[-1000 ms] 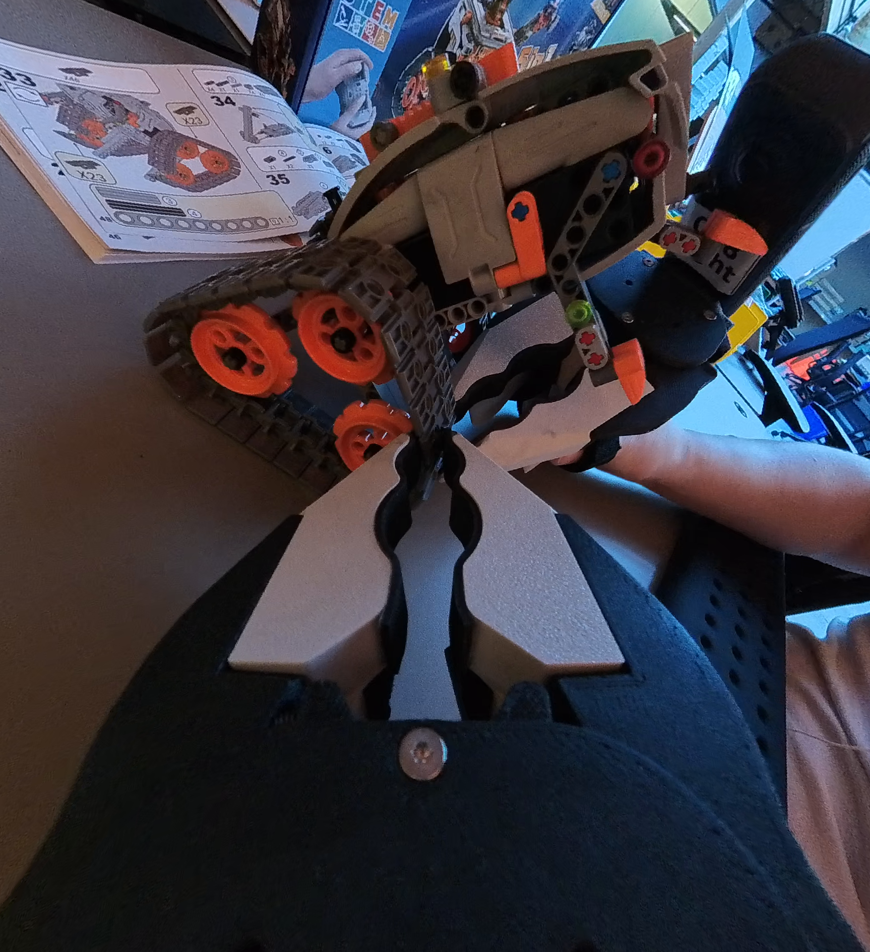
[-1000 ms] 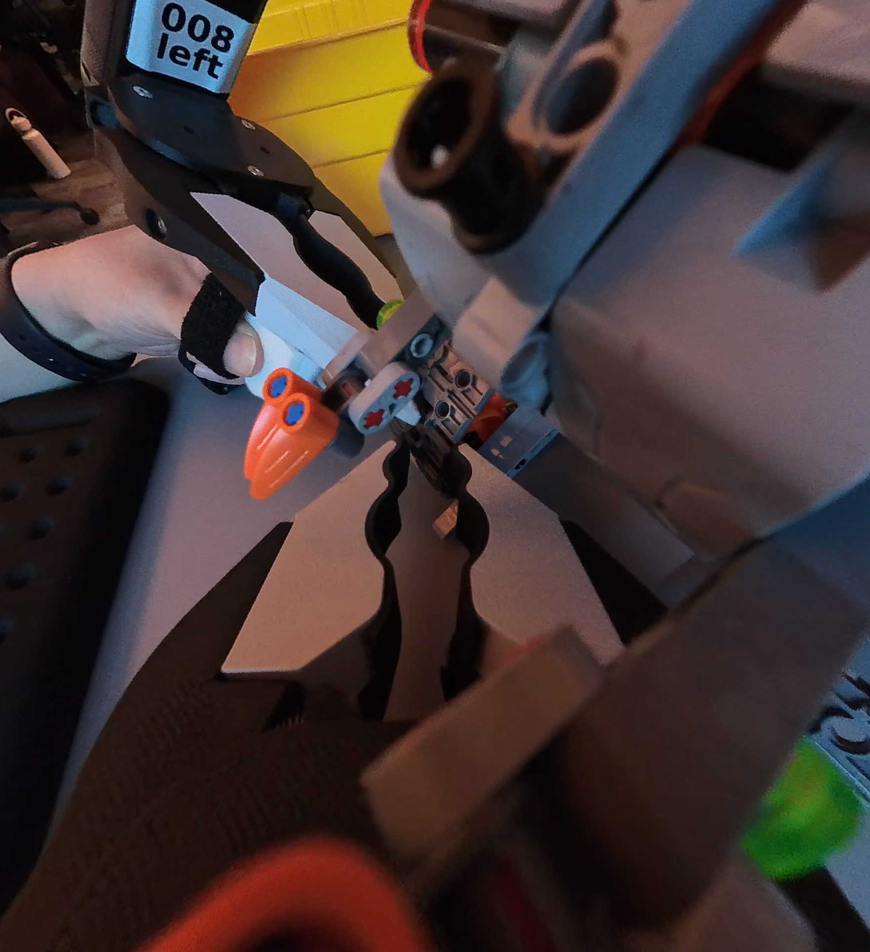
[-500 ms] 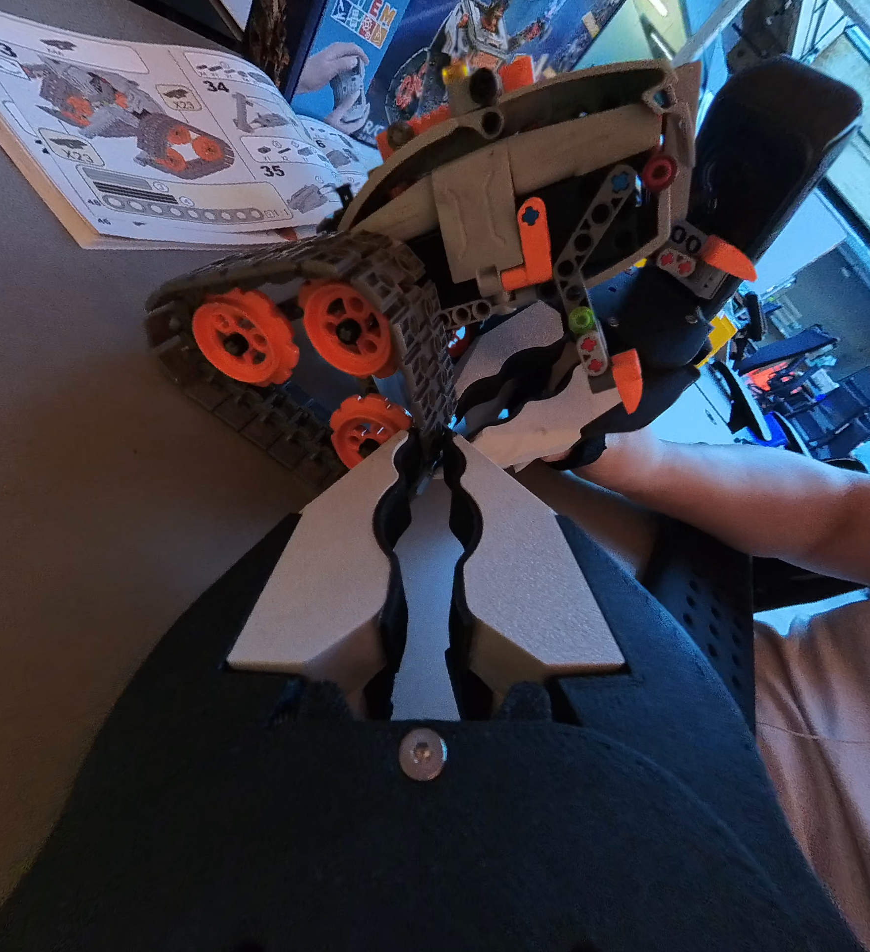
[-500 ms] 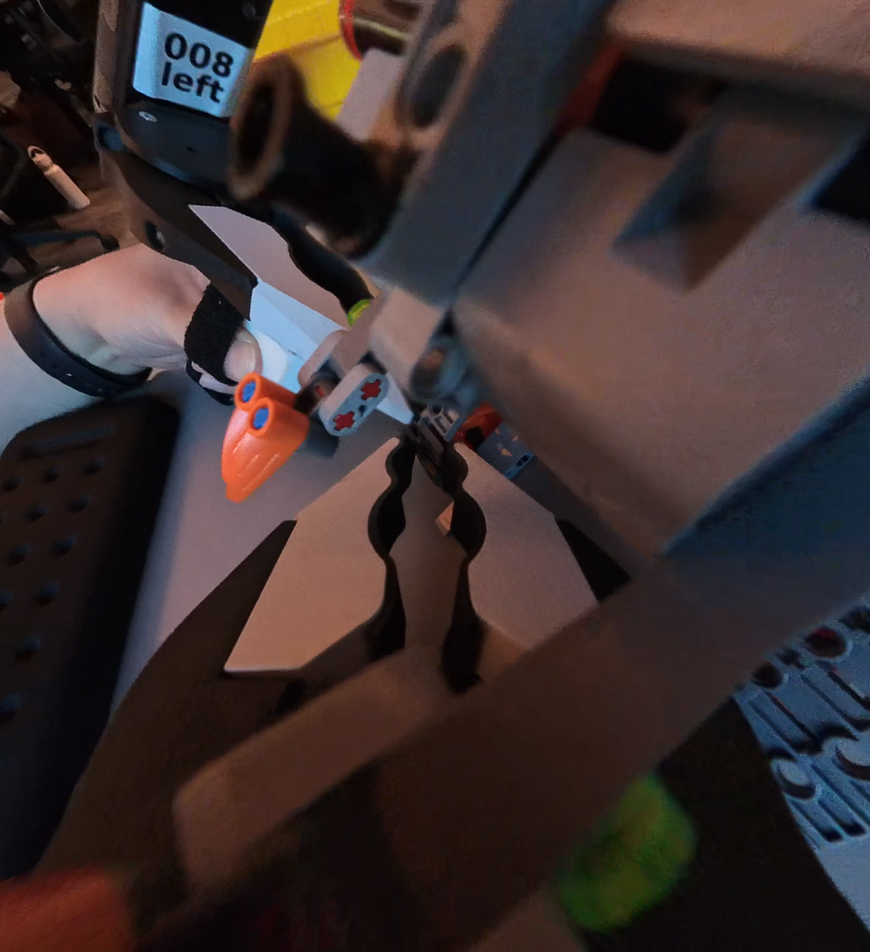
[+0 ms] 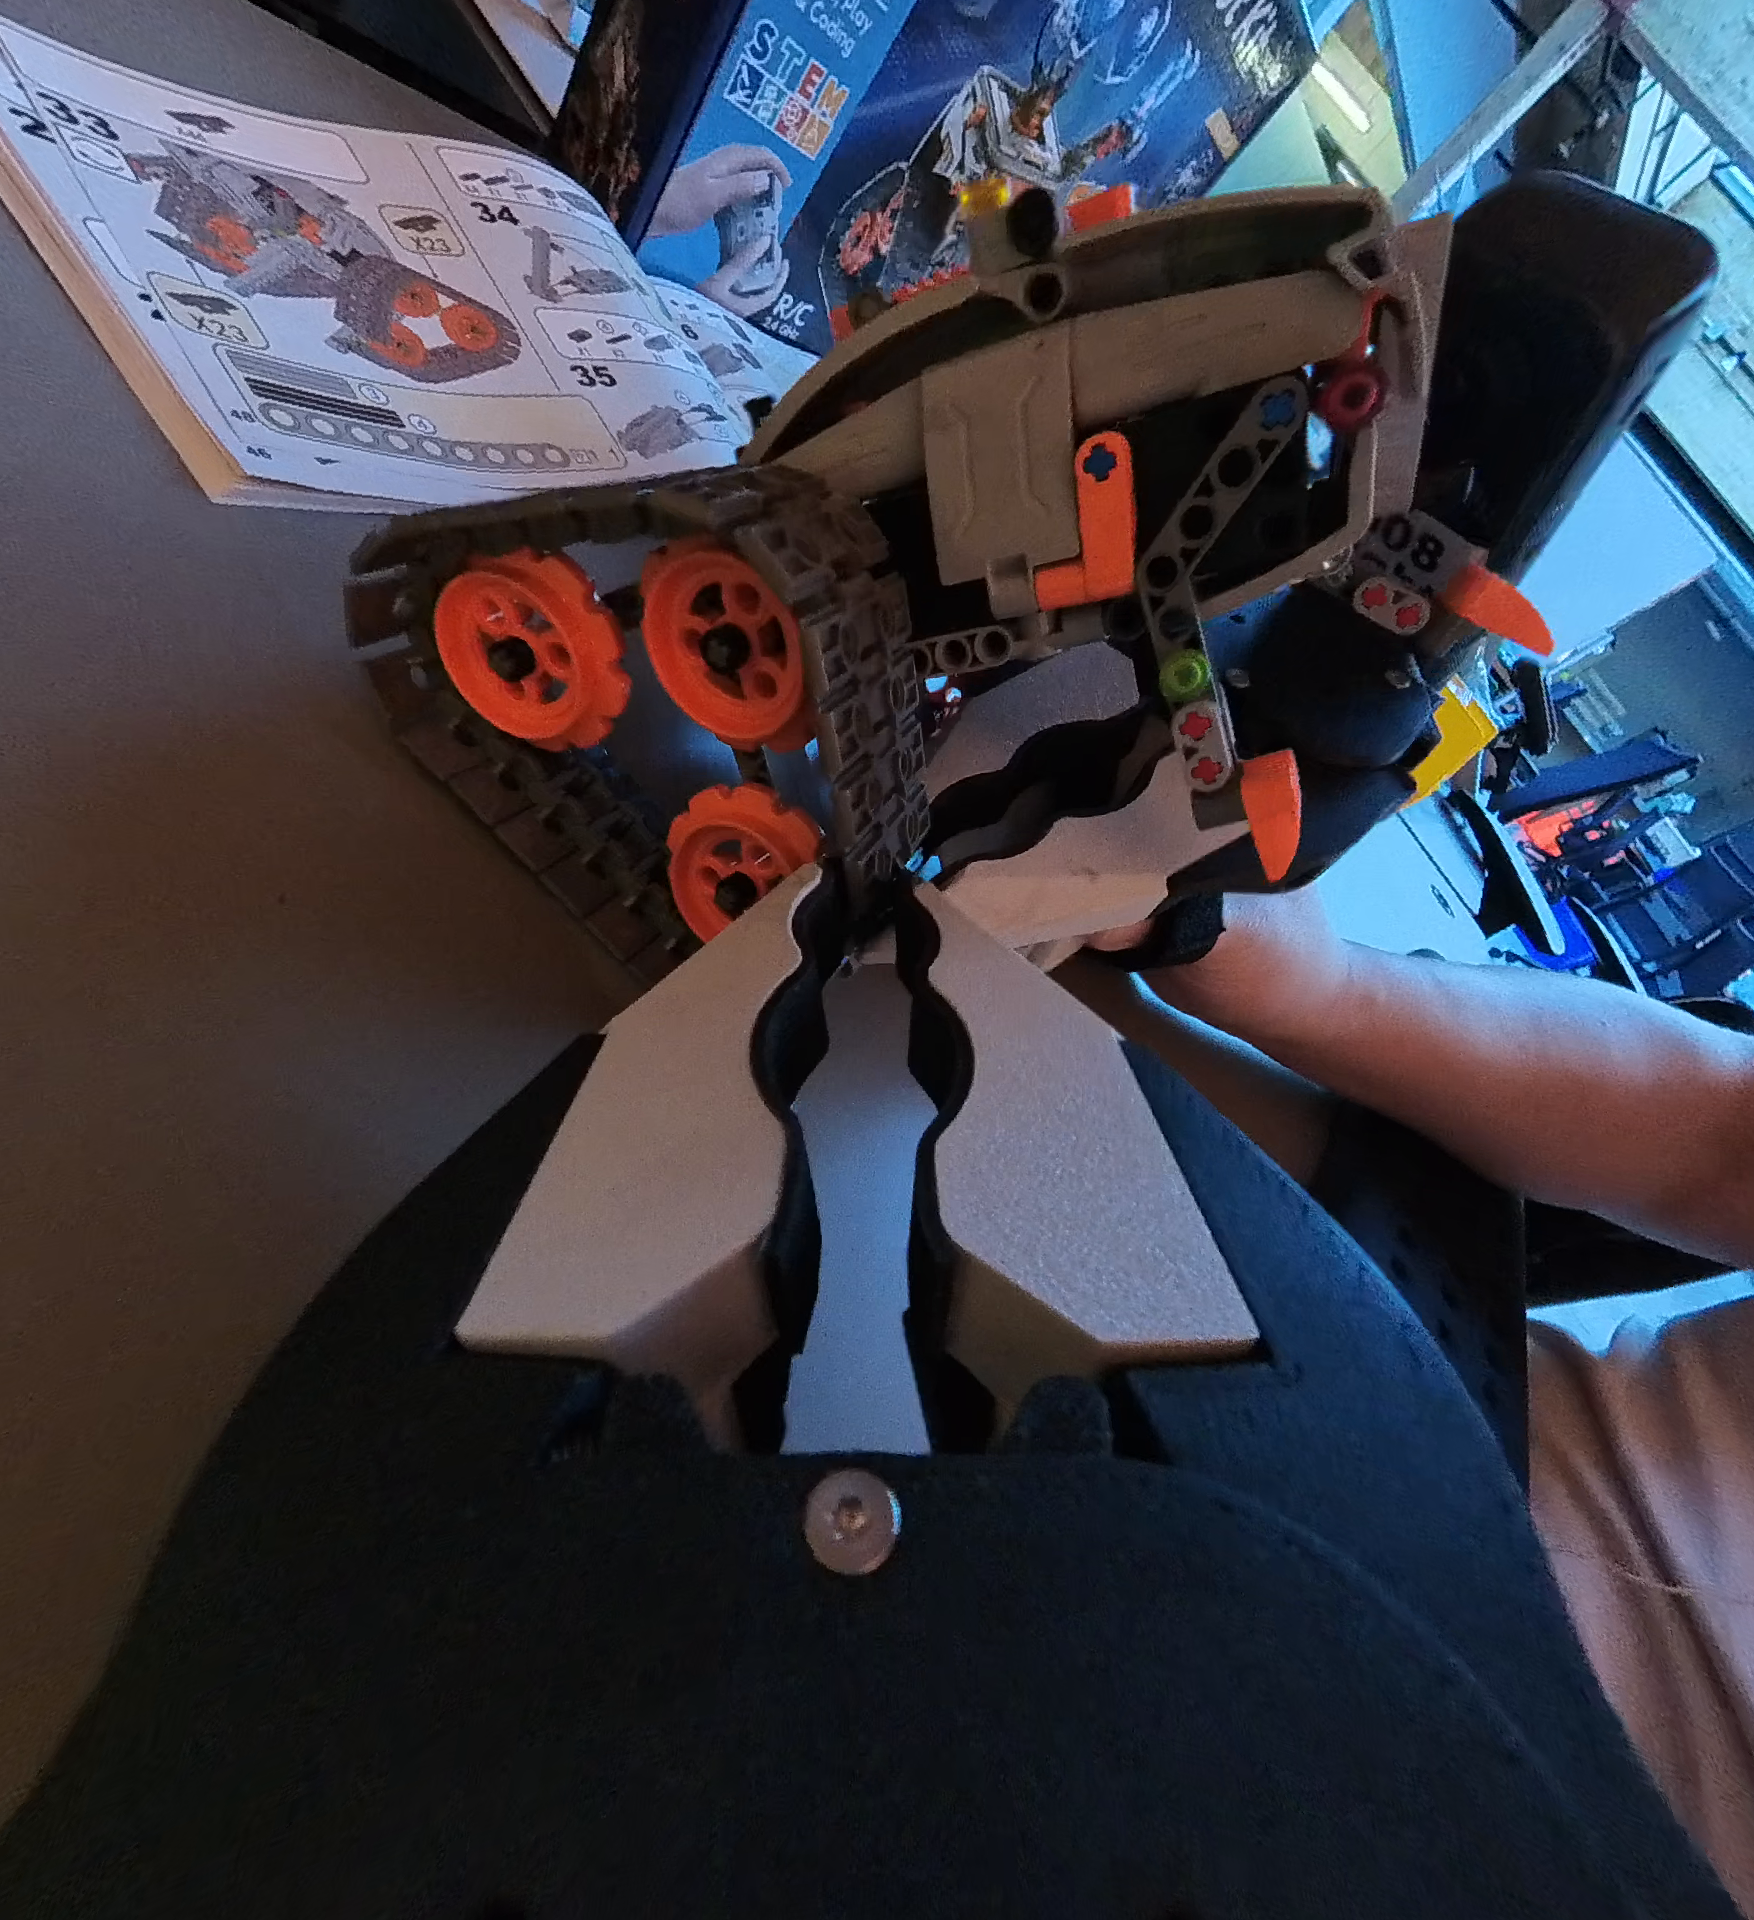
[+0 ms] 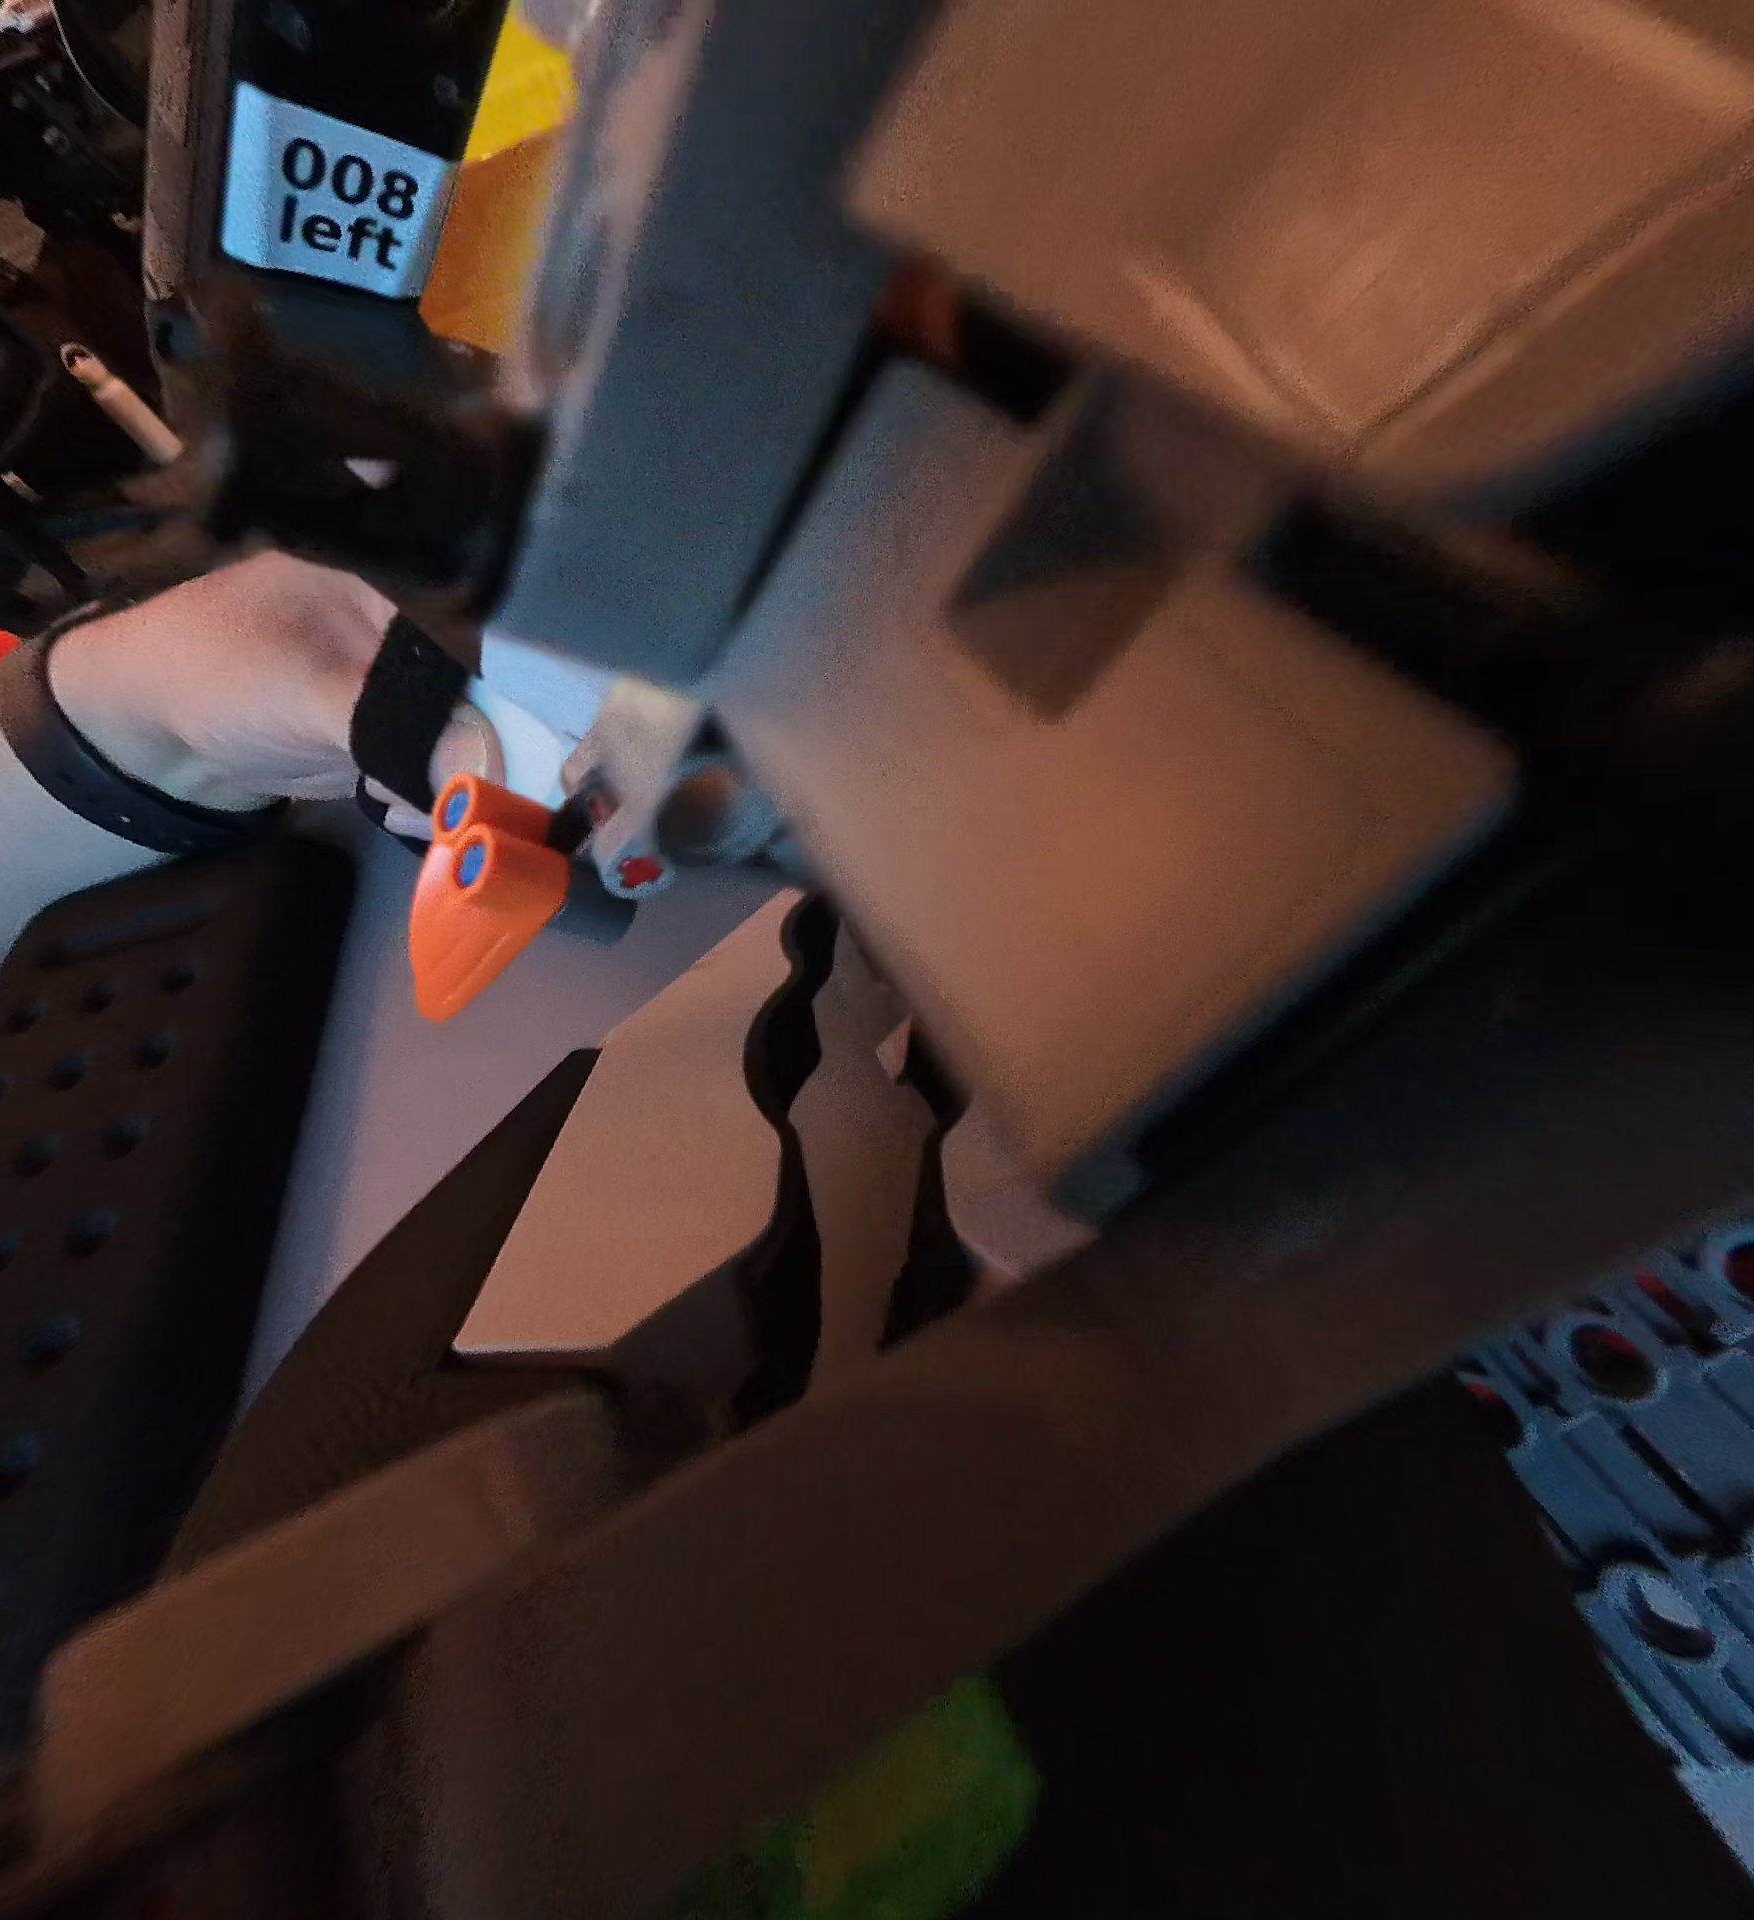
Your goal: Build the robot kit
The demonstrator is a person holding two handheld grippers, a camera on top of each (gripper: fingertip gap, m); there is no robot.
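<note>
Now: left hand-held gripper [image 5: 868, 914] clenched on grey tread [image 5: 862, 665] of tracked toy vehicle [image 5: 998, 488], at tread's near end beside lowest orange wheel [image 5: 738, 862]. Vehicle tipped up on one side, far end of tread on or just above desk [image 5: 125, 935]. Right hand-held gripper [image 5: 966, 831] comes in under chassis, fingers drawn close, apparently clamped on underside part; right wrist view blurred, tips mostly hidden. Open instruction booklet [image 5: 281, 260] on desk behind vehicle, blue product box [image 5: 852, 125] standing beyond.
</note>
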